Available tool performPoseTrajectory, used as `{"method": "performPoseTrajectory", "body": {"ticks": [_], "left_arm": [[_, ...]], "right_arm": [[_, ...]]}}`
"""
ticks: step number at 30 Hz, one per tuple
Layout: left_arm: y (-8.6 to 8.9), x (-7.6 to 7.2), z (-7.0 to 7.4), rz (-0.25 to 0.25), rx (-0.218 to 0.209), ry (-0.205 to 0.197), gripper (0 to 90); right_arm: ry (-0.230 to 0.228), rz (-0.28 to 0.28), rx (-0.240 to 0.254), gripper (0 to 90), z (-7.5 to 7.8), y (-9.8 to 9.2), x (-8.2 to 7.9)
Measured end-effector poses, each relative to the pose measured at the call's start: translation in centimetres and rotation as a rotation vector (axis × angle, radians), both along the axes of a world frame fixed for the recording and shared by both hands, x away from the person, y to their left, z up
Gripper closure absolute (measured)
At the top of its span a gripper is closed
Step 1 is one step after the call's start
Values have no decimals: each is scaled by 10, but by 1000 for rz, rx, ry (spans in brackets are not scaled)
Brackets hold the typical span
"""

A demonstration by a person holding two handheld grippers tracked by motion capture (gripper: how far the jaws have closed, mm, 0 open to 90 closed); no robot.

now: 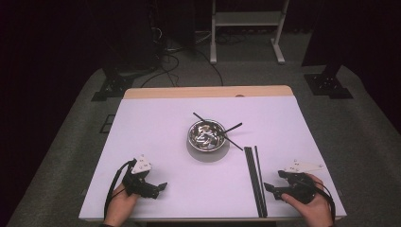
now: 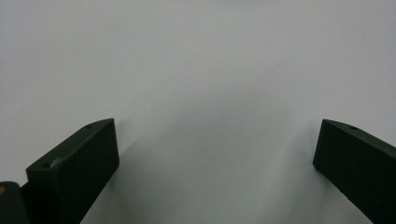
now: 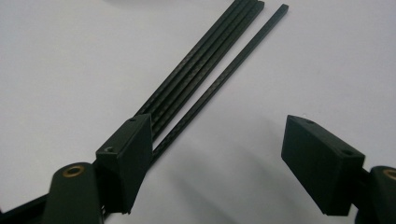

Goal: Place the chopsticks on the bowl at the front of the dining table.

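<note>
Seen from above on a white table: black chopsticks lying lower right of centre, below a metal bowl with two more sticks crossed in it. Right gripper at lower right, jaws wide, empty, just beside the chopsticks. Left gripper at lower left, jaws wide over bare table.

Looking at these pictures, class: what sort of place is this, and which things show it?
Probably a recording lab, not a kitchen. A white table stands among dark curtains, with cables trailing over grey carpet and black stand bases beside it. A person holds a gripper in each hand.
</note>
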State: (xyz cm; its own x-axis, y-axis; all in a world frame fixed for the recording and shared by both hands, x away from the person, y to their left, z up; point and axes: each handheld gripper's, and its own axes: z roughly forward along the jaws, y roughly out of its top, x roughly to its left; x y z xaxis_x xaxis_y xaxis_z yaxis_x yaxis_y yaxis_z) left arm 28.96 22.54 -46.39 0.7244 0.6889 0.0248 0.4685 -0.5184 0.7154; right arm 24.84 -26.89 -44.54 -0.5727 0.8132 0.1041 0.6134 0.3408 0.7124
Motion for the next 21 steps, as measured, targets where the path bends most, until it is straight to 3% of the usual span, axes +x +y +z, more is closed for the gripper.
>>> {"method": "performPoseTrajectory", "body": {"ticks": [11, 21], "left_arm": [[0, 0, 0, 0, 0, 0, 0], [0, 0, 0, 0, 0, 0, 0]], "right_arm": [[13, 21, -25, 224, -6, 6, -16], [10, 32, -59, 201, -9, 12, -17]]}}
